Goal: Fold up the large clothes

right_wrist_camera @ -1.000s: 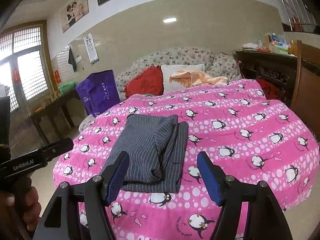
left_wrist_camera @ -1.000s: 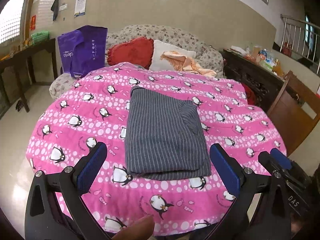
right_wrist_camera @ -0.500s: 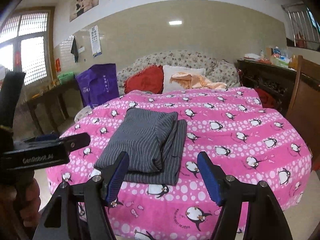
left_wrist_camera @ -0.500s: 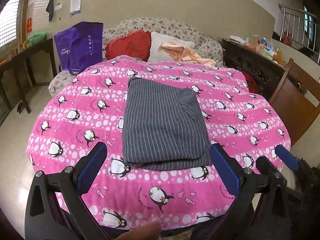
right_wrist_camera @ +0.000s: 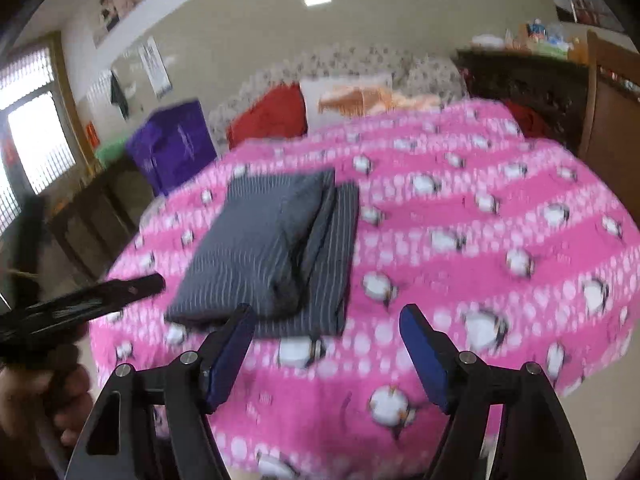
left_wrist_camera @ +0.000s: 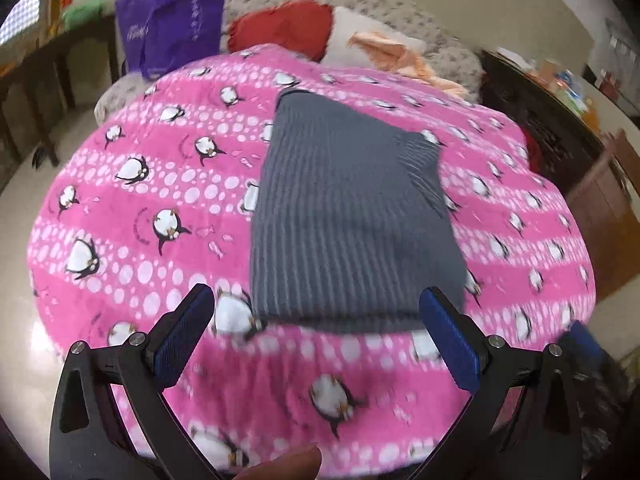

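Observation:
A grey pin-striped garment [left_wrist_camera: 344,216] [right_wrist_camera: 272,252] lies folded into a thick rectangle on the pink penguin-print blanket [left_wrist_camera: 160,184] [right_wrist_camera: 480,220]. My left gripper [left_wrist_camera: 316,300] hovers over the garment's near edge, jaws wide apart, with nothing between the blue pads. Off the garment's near right corner is my right gripper [right_wrist_camera: 326,316], its jaws opening and empty. The left gripper's black body [right_wrist_camera: 84,304], held by a hand, shows at the left of the right wrist view. Both views are blurred.
Behind the round blanket-covered table stands a floral sofa [left_wrist_camera: 452,56] with a red cushion [left_wrist_camera: 288,28] and a peach cloth [left_wrist_camera: 396,52]. A purple bag [left_wrist_camera: 172,20] sits at the back left. A dark cabinet [right_wrist_camera: 528,84] and a wooden chair [left_wrist_camera: 600,208] stand at the right.
Both grippers have dropped and tipped downward toward the garment's near edge, the left one more. The garment looks larger in both views. The right jaws stand slightly wider.

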The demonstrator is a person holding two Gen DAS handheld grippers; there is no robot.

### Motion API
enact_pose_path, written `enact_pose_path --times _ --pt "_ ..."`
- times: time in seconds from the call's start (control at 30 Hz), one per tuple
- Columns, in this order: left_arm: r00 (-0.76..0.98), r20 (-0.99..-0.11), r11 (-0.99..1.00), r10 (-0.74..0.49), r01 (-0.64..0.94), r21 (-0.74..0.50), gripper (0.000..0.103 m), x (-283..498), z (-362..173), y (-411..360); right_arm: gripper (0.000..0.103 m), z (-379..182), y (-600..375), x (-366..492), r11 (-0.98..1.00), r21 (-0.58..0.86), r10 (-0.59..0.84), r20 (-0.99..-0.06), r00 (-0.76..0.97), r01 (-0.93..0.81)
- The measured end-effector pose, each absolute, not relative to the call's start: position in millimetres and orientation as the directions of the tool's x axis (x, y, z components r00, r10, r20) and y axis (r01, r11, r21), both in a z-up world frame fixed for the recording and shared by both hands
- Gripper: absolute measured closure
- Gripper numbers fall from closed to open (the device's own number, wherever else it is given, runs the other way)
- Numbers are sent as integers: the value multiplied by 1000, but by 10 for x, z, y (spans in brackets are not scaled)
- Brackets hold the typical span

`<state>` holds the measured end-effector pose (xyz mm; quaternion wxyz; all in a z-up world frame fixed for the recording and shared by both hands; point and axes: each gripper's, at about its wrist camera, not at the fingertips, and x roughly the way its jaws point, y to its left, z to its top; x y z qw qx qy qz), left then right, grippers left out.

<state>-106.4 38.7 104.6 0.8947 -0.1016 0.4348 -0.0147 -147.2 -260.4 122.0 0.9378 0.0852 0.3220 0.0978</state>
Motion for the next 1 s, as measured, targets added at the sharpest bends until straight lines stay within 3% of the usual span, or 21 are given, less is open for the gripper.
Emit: enact_pose_path --times 0.13,0.17,0.2,0.3,0.47,0.7,0.93,1.0 --pt "635 -767 981 -89 -79 -179 1 -683 1023 493 35 1343 -2575 -1109 963 140 269 -514 815 -230" --pt "635 -768 980 -90 -82 -182 1 -530 1020 535 41 1353 -2555 -939 962 126 272 -512 814 -243" --pt "632 -769 979 -93 -81 -186 1 -425 1017 559 53 1354 -2536 -774 956 132 292 -518 804 -262" --pt "638 -765 981 -84 -84 -177 1 -33 990 609 73 1328 -2433 -166 923 207 384 -553 739 -325" --pt "610 -790 985 -60 -92 -145 1 660 818 577 73 1167 -2179 704 934 250 357 -619 699 -256" --pt "605 -796 979 -21 -149 -139 1 1476 734 589 73 1036 -1999 1295 946 323 253 -714 653 -13" --pt "471 -881 978 -55 -151 -142 0 1926 44 440 73 460 -1792 1548 982 189 154 -761 630 -10" --pt "512 -856 972 -70 -159 -174 0 1904 -28 490 72 419 -1789 1525 982 188 161 -742 651 -28"
